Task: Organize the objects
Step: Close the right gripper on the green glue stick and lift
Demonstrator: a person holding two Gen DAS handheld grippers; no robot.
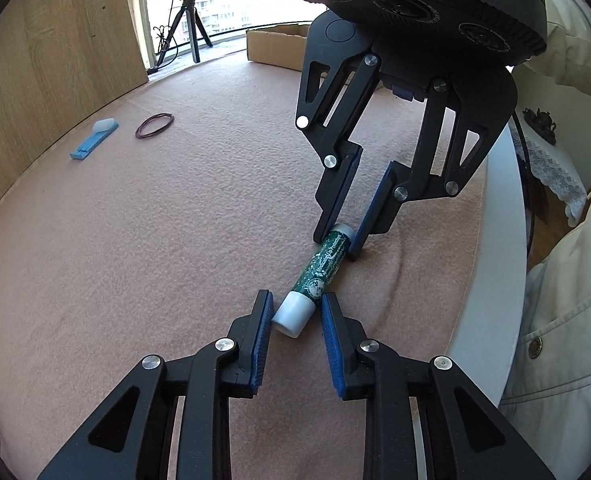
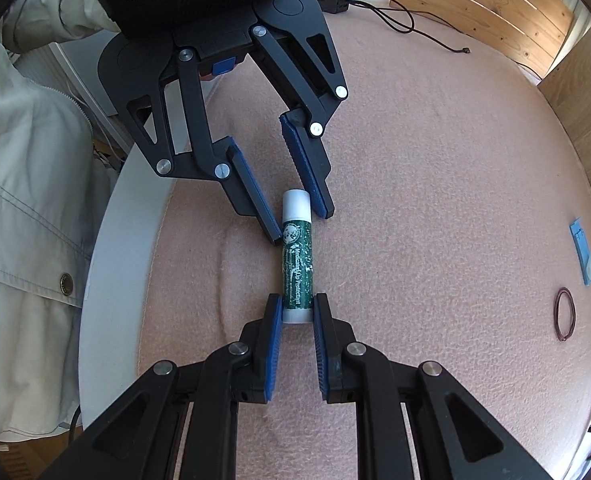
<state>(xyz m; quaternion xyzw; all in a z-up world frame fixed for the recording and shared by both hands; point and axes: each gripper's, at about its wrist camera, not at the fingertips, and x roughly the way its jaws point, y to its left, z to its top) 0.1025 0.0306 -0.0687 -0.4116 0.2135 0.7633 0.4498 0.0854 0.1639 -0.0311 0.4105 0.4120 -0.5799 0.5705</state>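
Left hand-held gripper (image 1: 294, 307) straddles lip balm (image 1: 322, 272); only there, cardboard box (image 1: 273, 46).

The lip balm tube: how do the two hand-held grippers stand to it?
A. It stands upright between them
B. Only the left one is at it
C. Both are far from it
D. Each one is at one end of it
D: the lip balm tube lies on the pink cloth, its base end between the right hand-held gripper's fingers and its white cap between the left hand-held gripper's fingers.
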